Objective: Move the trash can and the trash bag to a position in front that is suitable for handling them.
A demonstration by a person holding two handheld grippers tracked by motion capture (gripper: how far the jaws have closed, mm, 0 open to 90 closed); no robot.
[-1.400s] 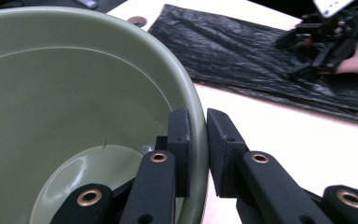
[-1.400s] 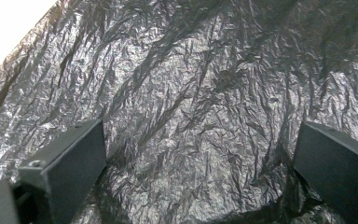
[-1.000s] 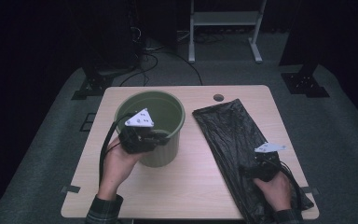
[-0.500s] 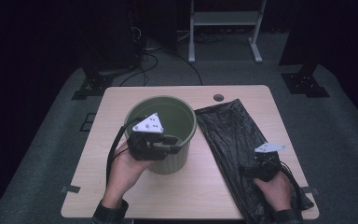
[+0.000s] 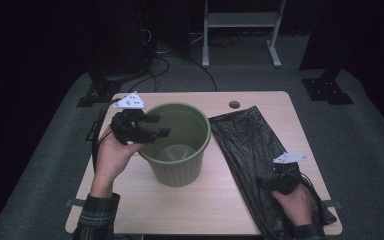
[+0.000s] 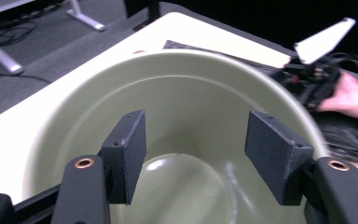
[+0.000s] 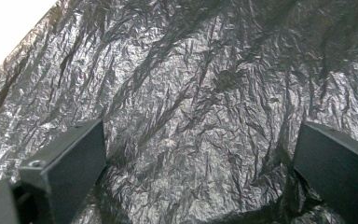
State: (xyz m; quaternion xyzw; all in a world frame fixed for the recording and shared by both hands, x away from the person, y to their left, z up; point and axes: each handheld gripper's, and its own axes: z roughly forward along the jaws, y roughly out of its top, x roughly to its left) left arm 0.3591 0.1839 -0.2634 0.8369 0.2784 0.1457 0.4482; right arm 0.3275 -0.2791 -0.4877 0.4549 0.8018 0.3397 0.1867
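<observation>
- The worktop [image 5: 200,200] is showing as a pale, smooth wood-look slab with rounded corners, carrying a bin and a bag side by side.
- The black bin bag [image 5: 252,150] is lying flat along the right half of the worktop, a long strip of thin, crinkled, glossy plastic, its near end running to the worktop's front edge; its left edge is sitting just beside the bin.
- The green plastic bin [image 5: 177,145] is standing upright left of centre, round, smooth-walled and tapering toward its base, open at the top with its pale bottom showing inside. Compared with half a second ago it is sitting farther toward the right and back of the worktop.
- The left gripper [image 5: 152,126] is hovering at the bin's left rim, its fingers [image 6: 130,149] spread wide and pointing over the opening; in the left gripper view nothing is lying between them and they are touching no part of the bin. Half a second ago this gripper was at the bin's near wall; it is now sitting higher and farther left.
- The right gripper [image 5: 267,184] is resting low over the near end of the bag, its fingers [image 7: 65,163] spread wide above the wrinkled plastic, gripping none of it. It is staying where it was.
</observation>
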